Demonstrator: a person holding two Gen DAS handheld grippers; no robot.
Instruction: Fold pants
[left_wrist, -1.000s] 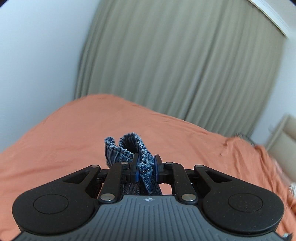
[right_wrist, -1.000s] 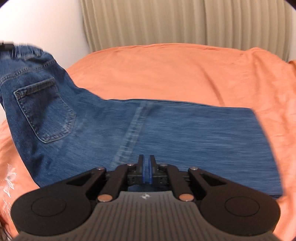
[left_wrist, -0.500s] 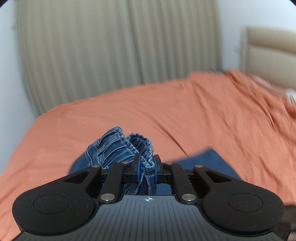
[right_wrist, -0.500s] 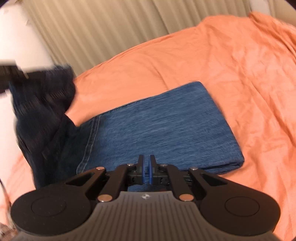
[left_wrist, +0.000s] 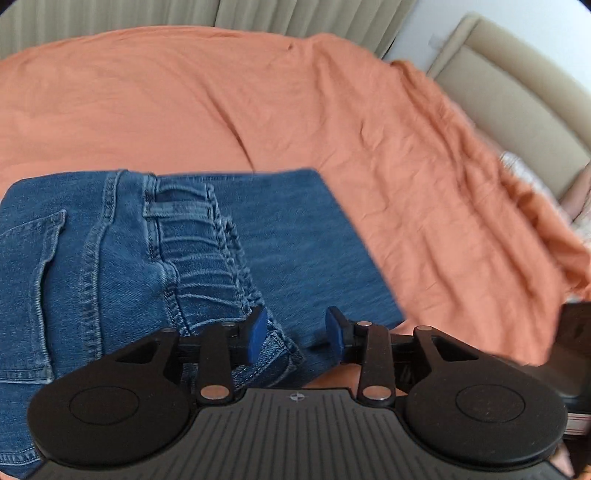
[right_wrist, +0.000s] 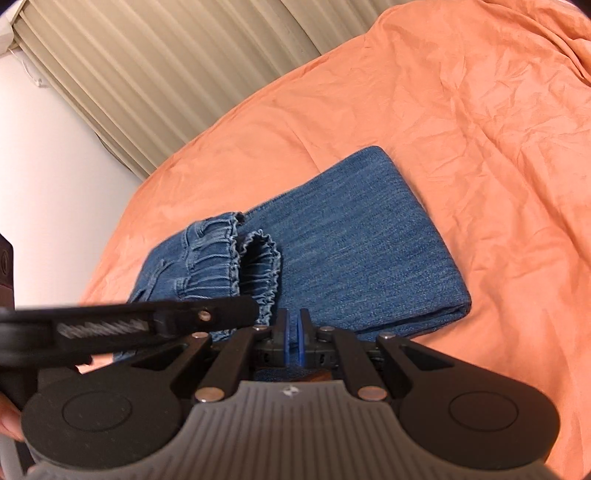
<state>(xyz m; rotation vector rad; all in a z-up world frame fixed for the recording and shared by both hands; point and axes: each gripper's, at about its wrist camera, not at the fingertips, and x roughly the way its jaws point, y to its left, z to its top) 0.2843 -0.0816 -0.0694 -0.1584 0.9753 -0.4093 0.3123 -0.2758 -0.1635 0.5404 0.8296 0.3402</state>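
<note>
Blue denim pants (left_wrist: 192, 251) lie folded on the orange bedspread (left_wrist: 258, 99). The elastic waistband (left_wrist: 207, 258) rests on top of the folded legs. My left gripper (left_wrist: 295, 332) is open just above the waistband's near edge, with nothing between its blue pads. In the right wrist view the pants (right_wrist: 354, 236) lie ahead, with the waistband (right_wrist: 240, 266) at their left. My right gripper (right_wrist: 294, 336) is shut with its pads together at the pants' near edge; nothing shows between them. The left gripper's finger (right_wrist: 147, 317) crosses that view at the left.
The bedspread (right_wrist: 480, 129) spreads wide around the pants. Beige curtains (right_wrist: 166, 66) hang behind the bed. A padded beige headboard (left_wrist: 509, 96) stands at the far right, with a white wall (right_wrist: 48, 166) at the left.
My left gripper carried the waistband down onto the folded legs and opened, letting it go. The right gripper stayed shut and moved little.
</note>
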